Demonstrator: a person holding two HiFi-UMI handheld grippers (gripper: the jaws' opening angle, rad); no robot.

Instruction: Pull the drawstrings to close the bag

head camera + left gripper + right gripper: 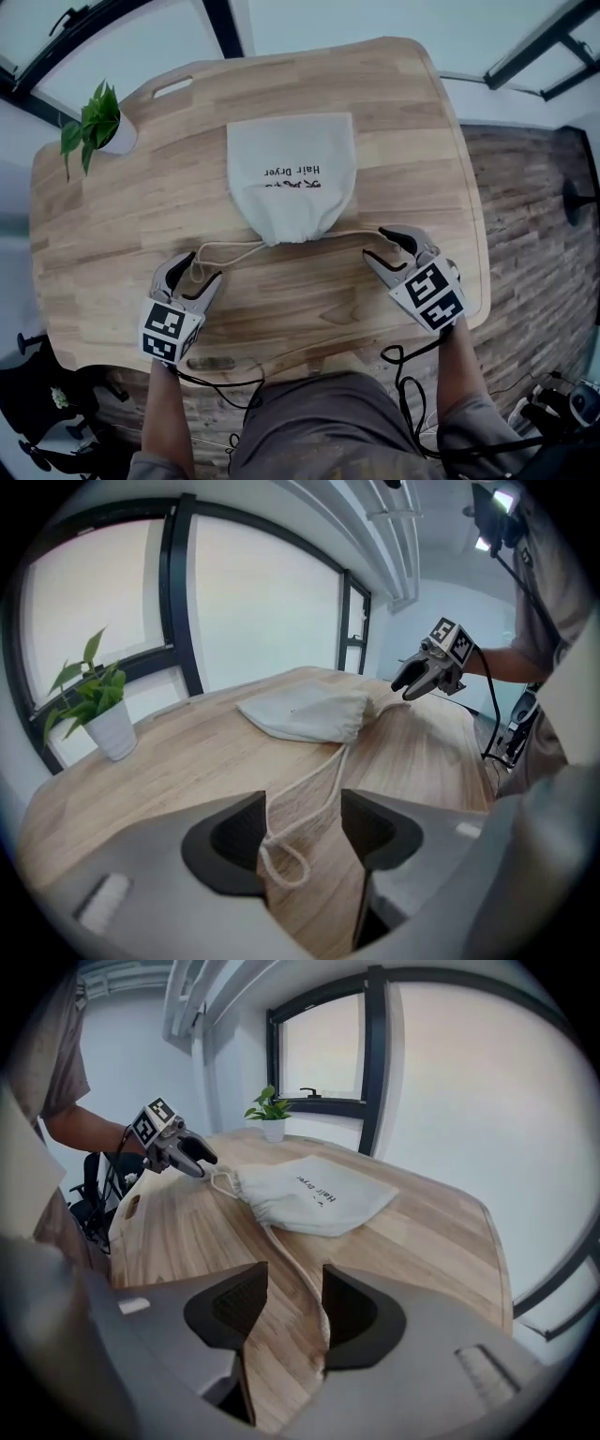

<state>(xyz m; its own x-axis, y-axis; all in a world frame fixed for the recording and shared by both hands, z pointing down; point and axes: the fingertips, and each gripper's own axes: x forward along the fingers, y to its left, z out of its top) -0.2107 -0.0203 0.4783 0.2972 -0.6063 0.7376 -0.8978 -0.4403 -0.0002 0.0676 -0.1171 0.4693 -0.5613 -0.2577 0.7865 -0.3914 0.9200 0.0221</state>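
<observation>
A pale cloth drawstring bag [291, 173] printed "Hair Dryer" lies flat mid-table, its gathered mouth toward me. One cream cord [230, 249] runs left from the mouth and ends in a loop between the jaws of my left gripper [199, 269], which stands open on the wood. In the left gripper view that loop [286, 860] lies on the table in the gap, unclamped. The other cord [352, 233] runs right to my right gripper [380, 246], also open. In the right gripper view this cord [314, 1307] passes between the jaws close to the right one.
A potted plant [94, 122] stands at the wooden table's [122, 216] far left corner, beside a handle slot [172, 87]. Both grippers sit near the front edge. Black cables [403, 375] hang off the grippers over my lap.
</observation>
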